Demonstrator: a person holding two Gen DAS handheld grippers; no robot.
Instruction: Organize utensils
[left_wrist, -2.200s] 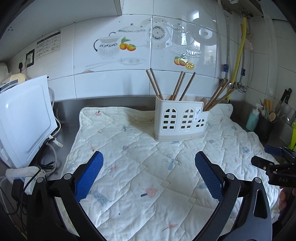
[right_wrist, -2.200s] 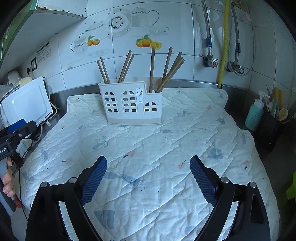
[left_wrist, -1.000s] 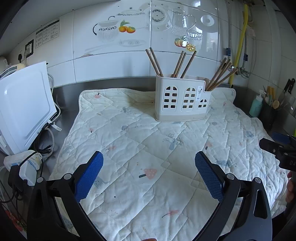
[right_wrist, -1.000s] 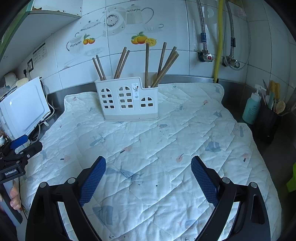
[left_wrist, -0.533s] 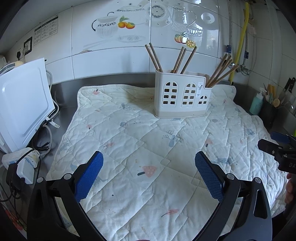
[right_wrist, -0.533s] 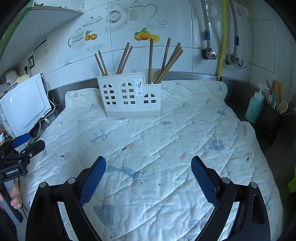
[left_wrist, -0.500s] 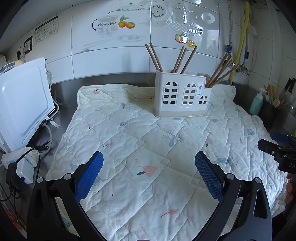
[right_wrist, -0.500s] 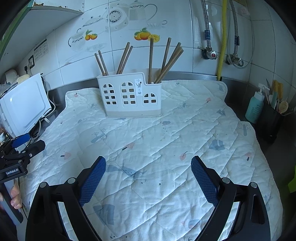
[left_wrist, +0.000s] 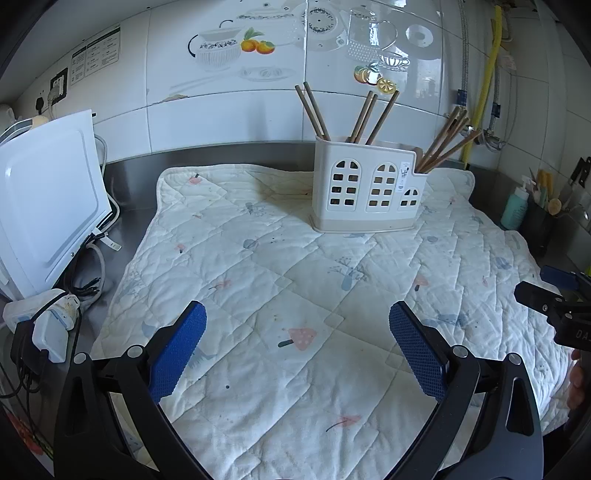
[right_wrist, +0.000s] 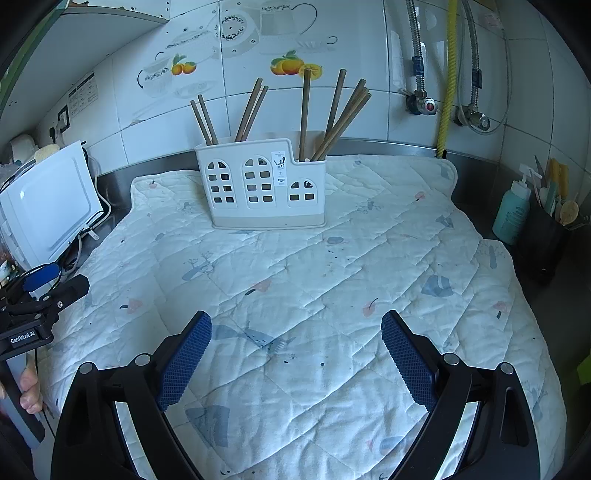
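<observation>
- One white caddy (right_wrist: 266, 188) stands upright on the quilted mat (right_wrist: 332, 280), toward the back, near the tiled wall (right_wrist: 147, 122).
- It has three compartments, each fronted by an arched window grid; the right one is lower than the other two.
- Nine wooden chopsticks (right_wrist: 304, 114) stand in it: two lean left in the left compartment, two lean right in the middle one, and five fan out of the low right one.
- The mat covers a steel desk (left_wrist: 125, 192); a white appliance (left_wrist: 44, 199) stands to its left, and a teal bottle (right_wrist: 513, 212) with a black pot (right_wrist: 543, 240) of tools to its right.
- Left gripper (left_wrist: 297, 347): jaws spread wide, holding nothing, above the mat's near part, well apart from the caddy.
- Right gripper (right_wrist: 295, 350): jaws equally wide and empty, above the mat's near edge.
</observation>
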